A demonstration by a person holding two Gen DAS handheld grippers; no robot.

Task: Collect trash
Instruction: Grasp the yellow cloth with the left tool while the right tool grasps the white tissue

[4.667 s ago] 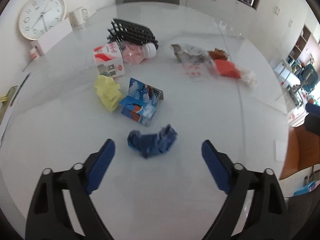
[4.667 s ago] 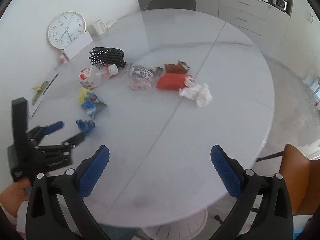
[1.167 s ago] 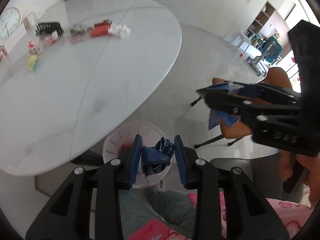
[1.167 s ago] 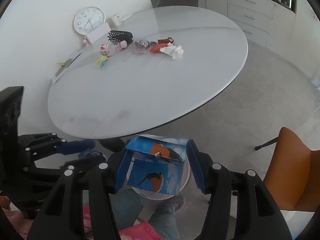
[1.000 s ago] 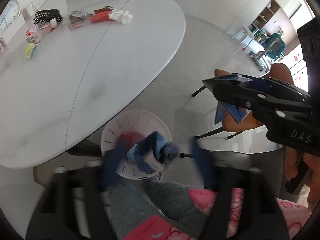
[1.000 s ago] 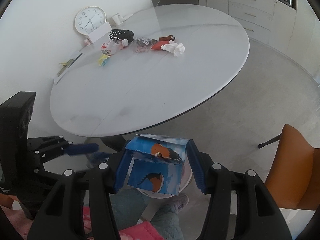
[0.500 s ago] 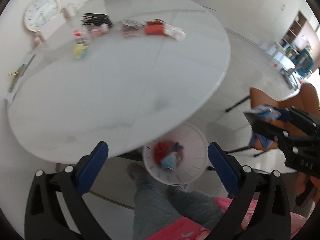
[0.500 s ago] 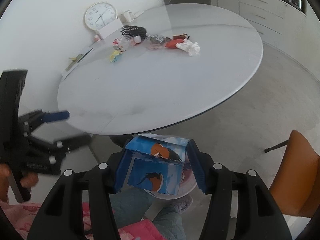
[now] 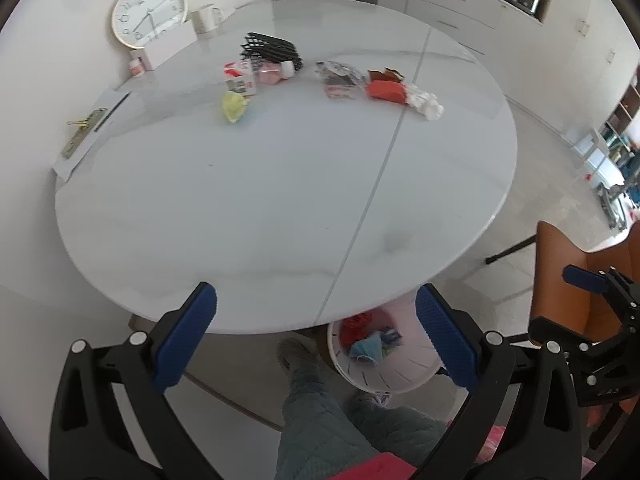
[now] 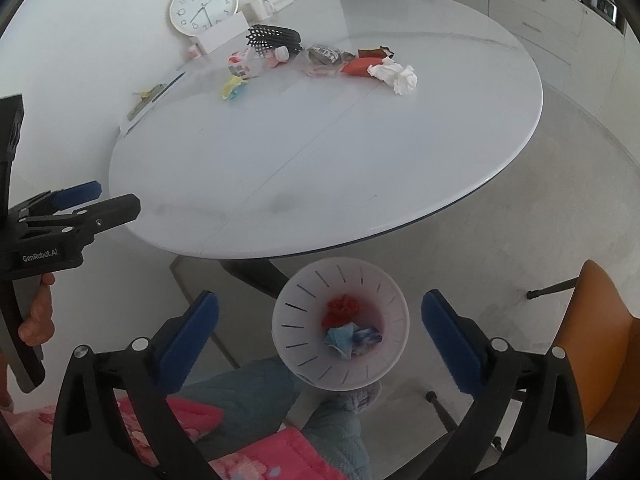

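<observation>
Glossy smooth white table (image 9: pixel 280 200), slotted white plastic bin (image 10: pixel 304 316), crumpled paper tissue (image 10: pixel 394 73).

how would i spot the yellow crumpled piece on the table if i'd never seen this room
Start at the round white table and find the wall clock at its far left. In front of it, a loose row of trash runs across the tabletop. The yellow crumpled wad sits at the left end, nearer than the red-and-white carton, and is the only yellow item there.

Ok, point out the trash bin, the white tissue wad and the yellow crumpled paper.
trash bin (image 10: pixel 394 312): right wrist view, on its inner wall.
white tissue wad (image 10: pixel 396 74): right wrist view, on its crumpled middle.
yellow crumpled paper (image 9: pixel 233 105): left wrist view, on its middle.
</observation>
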